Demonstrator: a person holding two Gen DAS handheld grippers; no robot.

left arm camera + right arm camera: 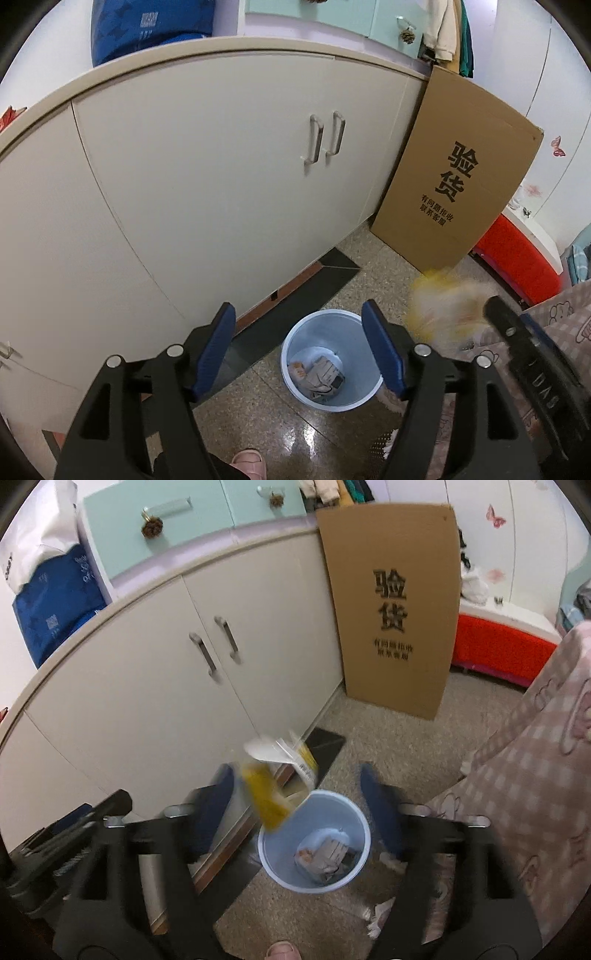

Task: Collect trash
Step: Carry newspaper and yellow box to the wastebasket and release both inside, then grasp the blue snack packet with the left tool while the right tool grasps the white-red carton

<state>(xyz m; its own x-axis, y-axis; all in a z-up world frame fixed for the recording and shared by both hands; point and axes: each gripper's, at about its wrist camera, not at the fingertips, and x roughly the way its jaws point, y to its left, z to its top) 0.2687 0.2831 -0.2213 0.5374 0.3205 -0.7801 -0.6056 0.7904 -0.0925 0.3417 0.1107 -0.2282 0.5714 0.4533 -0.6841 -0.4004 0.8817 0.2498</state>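
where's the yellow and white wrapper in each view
Left wrist view: the yellow and white wrapper is a blurred patch at right of centre, beside the right gripper.
Right wrist view: it is at centre, in the air between the open fingers, just above the rim of the blue bin.
Shared landmark: the cardboard sheet leaning against the cabinet.

The yellow-and-white wrapper (275,775) is motion-smeared above the bin; its print cannot be read, and whether it touches the bin's rim cannot be told. In the left wrist view it (443,310) is a pale blur. The right gripper (297,805) shows soft, blurred pads. The trash inside the blue bin (354,819) is crumpled and unidentifiable. A pink slipper (281,952) is cut off at the bottom edge.
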